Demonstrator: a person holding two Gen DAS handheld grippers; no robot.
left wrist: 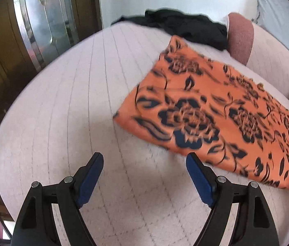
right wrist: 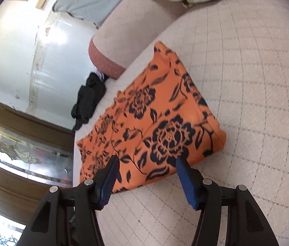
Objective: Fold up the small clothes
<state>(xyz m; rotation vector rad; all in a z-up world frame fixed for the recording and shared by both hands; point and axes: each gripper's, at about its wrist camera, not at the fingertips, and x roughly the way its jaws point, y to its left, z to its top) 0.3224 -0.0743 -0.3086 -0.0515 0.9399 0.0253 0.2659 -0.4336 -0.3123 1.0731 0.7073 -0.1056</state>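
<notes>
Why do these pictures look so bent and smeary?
Both views are fisheye, so the pale quilted bedcover bulges like a dome inside dark corners. Left wrist view: the orange cloth with black flowers is motion-blurred. Right wrist view: glare washes out the white wall.

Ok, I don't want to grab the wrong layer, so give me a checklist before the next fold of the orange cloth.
1. Left gripper open and empty: ok.
2. Right gripper open, nothing between the pads: ok.
3. Orange cloth lying flat on the bed: ok.
4. Black garment clear of the orange cloth: cannot tell; they look close or touching in the left view.
5. Near edge of the cloth in reach of the right gripper: ok, it lies just ahead of the fingers.
6. How many layers are at that edge: cannot tell.
</notes>
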